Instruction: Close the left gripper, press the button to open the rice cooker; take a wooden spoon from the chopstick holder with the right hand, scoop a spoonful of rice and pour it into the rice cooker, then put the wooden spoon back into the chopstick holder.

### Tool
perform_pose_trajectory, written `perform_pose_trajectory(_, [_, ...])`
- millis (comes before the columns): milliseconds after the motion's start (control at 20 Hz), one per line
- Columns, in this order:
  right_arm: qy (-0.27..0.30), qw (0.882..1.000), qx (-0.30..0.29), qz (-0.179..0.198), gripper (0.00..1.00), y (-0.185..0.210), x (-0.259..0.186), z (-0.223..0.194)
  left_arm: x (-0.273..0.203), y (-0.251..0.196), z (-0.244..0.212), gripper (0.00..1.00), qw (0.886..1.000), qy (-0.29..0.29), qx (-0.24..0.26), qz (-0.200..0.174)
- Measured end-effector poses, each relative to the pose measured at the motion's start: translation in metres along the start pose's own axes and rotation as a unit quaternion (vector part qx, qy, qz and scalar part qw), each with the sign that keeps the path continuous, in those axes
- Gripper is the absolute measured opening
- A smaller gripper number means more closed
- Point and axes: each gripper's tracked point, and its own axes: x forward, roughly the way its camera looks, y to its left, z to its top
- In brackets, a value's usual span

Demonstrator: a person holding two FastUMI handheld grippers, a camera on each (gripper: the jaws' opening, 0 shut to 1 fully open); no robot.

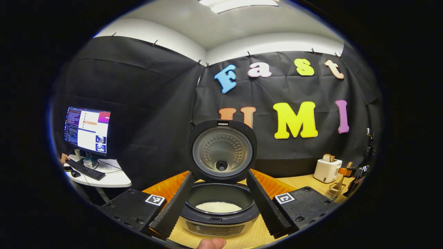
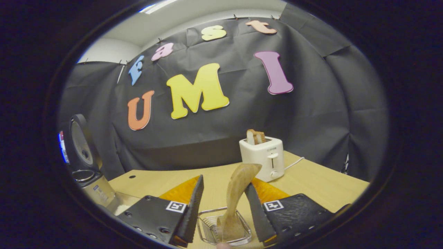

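Between open gripper (image 2: 223, 207) fingers, wooden spoon (image 2: 237, 193)

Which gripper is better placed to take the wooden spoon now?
Right. The right gripper is open with the wooden spoon standing between its fingers in the chopstick holder. The left gripper faces the open rice cooker.

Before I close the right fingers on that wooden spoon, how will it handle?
The wooden spoon looks rigid, so it likely won't flex in the grip. It leans tilted in the wire chopstick holder, so it may pivot when touched. The holder looks light and could shift or lift with the spoon. The right gripper stands open around it.
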Motion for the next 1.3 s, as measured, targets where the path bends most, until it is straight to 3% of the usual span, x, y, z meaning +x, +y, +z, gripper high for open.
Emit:
perform_pose_trajectory(50, [0.001, 1.0, 0.0, -0.003, 0.7, -0.003, 0.0, 0.0, -0.001, -0.001, 0.001, 0.99, 1.0, 0.0, 0.0, -0.001])
perform_pose_trajectory(300, [-0.023, 0.999, 0.01, -0.019, 0.92, -0.025, -0.008, 0.026, -0.001, -0.005, 0.002, 0.99, 1.0, -0.004, -0.001, -0.005])
perform_pose_trajectory(400, [-0.04, 0.999, -0.001, -0.025, 0.94, -0.033, -0.017, 0.046, 0.002, -0.01, 0.01, 0.99, 1.0, 0.0, -0.003, -0.009])
perform_pose_trajectory(450, [-0.055, 0.998, -0.005, -0.027, 0.88, -0.037, -0.023, 0.059, 0.002, -0.013, 0.009, 0.99, 1.0, 0.001, -0.004, -0.013])
perform_pose_trajectory(550, [-0.078, 0.997, -0.01, -0.016, 0.94, -0.032, -0.036, 0.079, 0.003, -0.023, 0.007, 0.99, 1.0, 0.008, -0.001, -0.024])
perform_pose_trajectory(600, [-0.081, 0.997, -0.015, -0.01, 0.89, -0.03, -0.042, 0.083, 0.002, -0.026, 0.006, 0.99, 1.0, 0.011, 0.0, -0.026])
perform_pose_trajectory(650, [-0.08, 0.997, -0.022, -0.007, 0.95, -0.029, -0.048, 0.084, 0.0, -0.029, 0.008, 0.99, 1.0, 0.008, 0.001, -0.025])
perform_pose_trajectory(800, [-0.076, 0.996, -0.034, 0.021, 0.95, -0.013, -0.067, 0.079, 0.006, -0.037, 0.012, 0.99, 1.0, 0.001, -0.003, -0.011])
perform_pose_trajectory(850, [-0.076, 0.996, -0.036, 0.03, 0.9, -0.008, -0.073, 0.078, 0.011, -0.042, 0.012, 0.99, 1.0, 0.01, 0.005, -0.014])
perform_pose_trajectory(900, [-0.079, 0.995, -0.041, 0.042, 0.95, -0.003, -0.079, 0.077, 0.014, -0.045, 0.017, 0.95, 1.0, 0.015, 0.012, -0.015])
perform_pose_trajectory(1100, [-0.097, 0.991, -0.047, 0.079, 0.95, 0.015, -0.109, 0.072, 0.044, -0.045, 0.061, 0.99, 0.999, -0.013, 0.047, -0.009])
perform_pose_trajectory(1150, [-0.095, 0.99, -0.042, 0.093, 0.9, 0.021, -0.117, 0.068, 0.053, -0.047, 0.07, 0.99, 0.999, -0.013, 0.049, -0.015])
perform_pose_trajectory(1200, [-0.095, 0.989, -0.039, 0.103, 0.95, 0.024, -0.123, 0.064, 0.061, -0.051, 0.075, 0.99, 0.998, -0.008, 0.049, -0.026])
perform_pose_trajectory(1300, [-0.1, 0.988, -0.038, 0.111, 0.94, 0.023, -0.13, 0.061, 0.075, -0.052, 0.089, 0.99, 0.998, 0.001, 0.051, -0.031])
